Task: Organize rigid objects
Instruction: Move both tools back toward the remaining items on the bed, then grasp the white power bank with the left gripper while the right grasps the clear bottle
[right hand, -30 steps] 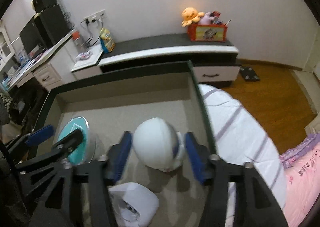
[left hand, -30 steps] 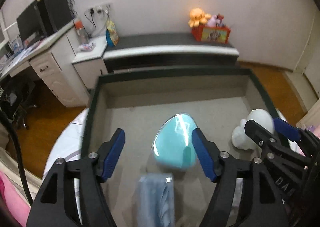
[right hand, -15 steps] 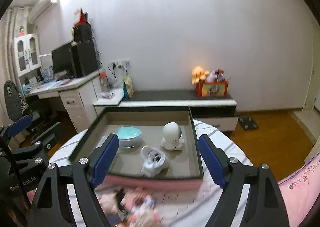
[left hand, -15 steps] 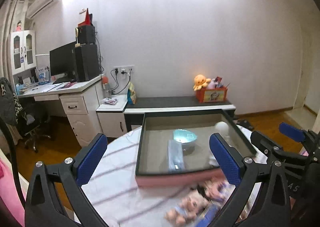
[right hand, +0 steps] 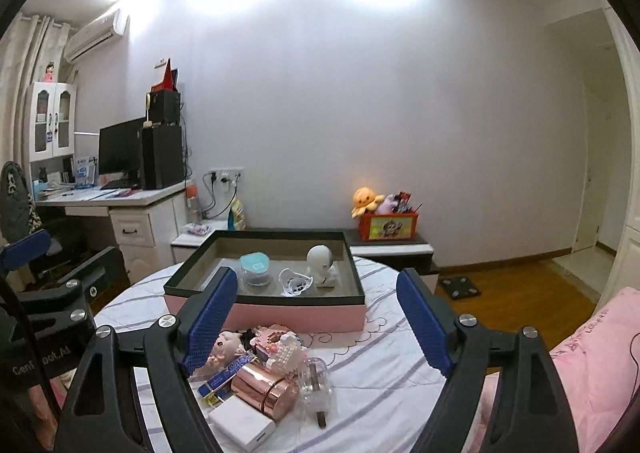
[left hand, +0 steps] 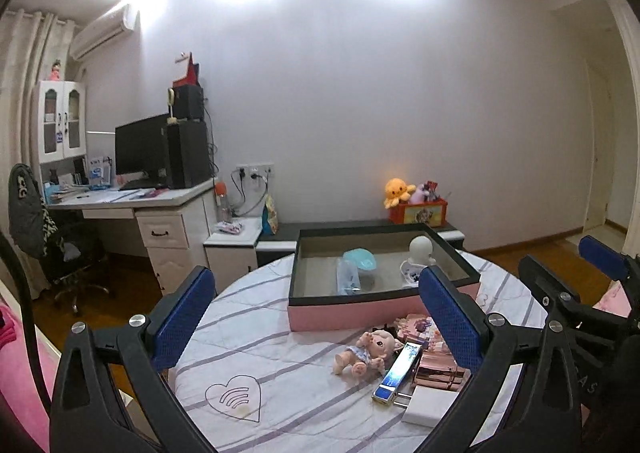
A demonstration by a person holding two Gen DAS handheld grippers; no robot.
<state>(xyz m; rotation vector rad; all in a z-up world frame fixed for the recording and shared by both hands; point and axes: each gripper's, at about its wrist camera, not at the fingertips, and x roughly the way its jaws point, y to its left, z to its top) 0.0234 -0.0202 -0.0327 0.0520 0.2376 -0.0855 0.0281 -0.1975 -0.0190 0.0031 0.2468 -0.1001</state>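
Both tools are spread wide with nothing between their pads. In the left wrist view the left tool (left hand: 316,317) fills the lower half of the frame, and part of the right tool (left hand: 568,293) shows at the right edge. In the right wrist view the right tool (right hand: 320,317) spans the bottom, with the left tool (right hand: 52,277) at the left edge.

The pink box (right hand: 280,311) with a dark rim sits on the round counter (right hand: 384,369), mid-frame. Inside it stand a teal-lidded jar (right hand: 255,269), a white round-headed figure (right hand: 320,259) and a small white patterned dish (right hand: 295,282).

In front of the box, lower centre, a loose pile lies on the striped cloth: a small doll (left hand: 366,349), a pink block model (right hand: 280,341), a copper-coloured cylinder (right hand: 264,385), a clear jar (right hand: 316,379), a blue flat stick (left hand: 398,373) and a white rectangular block (right hand: 242,423).
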